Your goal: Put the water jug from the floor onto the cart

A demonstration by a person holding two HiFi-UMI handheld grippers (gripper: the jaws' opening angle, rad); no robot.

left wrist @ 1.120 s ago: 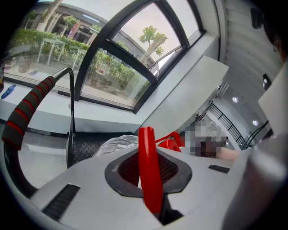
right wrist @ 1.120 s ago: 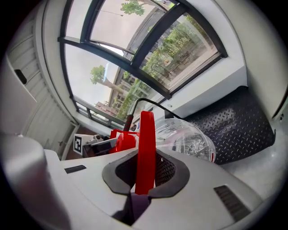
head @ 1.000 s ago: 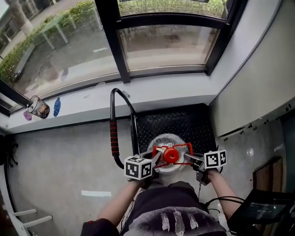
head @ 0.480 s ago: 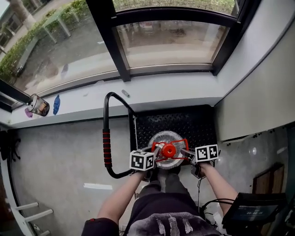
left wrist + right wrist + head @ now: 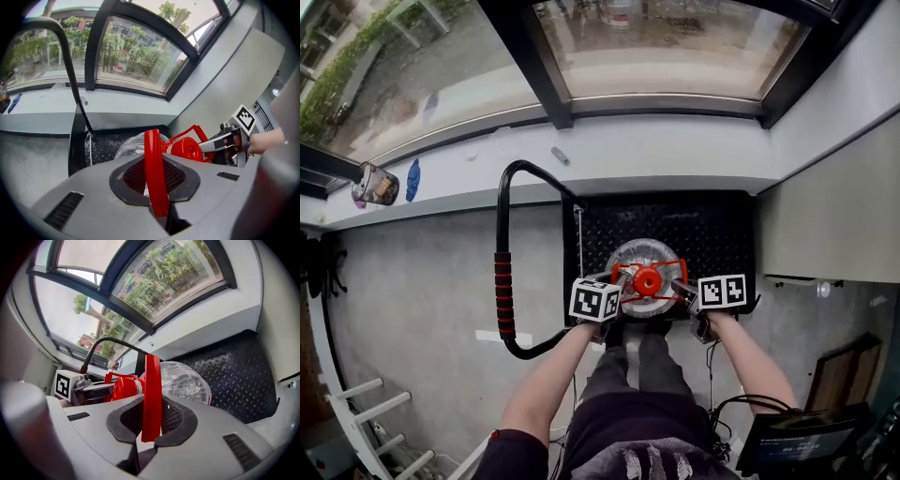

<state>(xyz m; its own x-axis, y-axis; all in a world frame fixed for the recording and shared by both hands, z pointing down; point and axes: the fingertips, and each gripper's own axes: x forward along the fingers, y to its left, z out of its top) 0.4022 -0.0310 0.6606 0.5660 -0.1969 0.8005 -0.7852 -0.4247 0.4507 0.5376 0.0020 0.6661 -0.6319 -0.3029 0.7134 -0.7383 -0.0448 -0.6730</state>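
One water jug is in view, with one red cap and one red carrying frame. There is one cart, with one push handle that bears one red grip. Two grippers show, the left gripper and the right gripper, each with one marker cube, so two cubes. On the one windowsill lie one glass jar, one blue object and one small grey piece. One white tape strip marks the floor, and one screen shows at the lower right.
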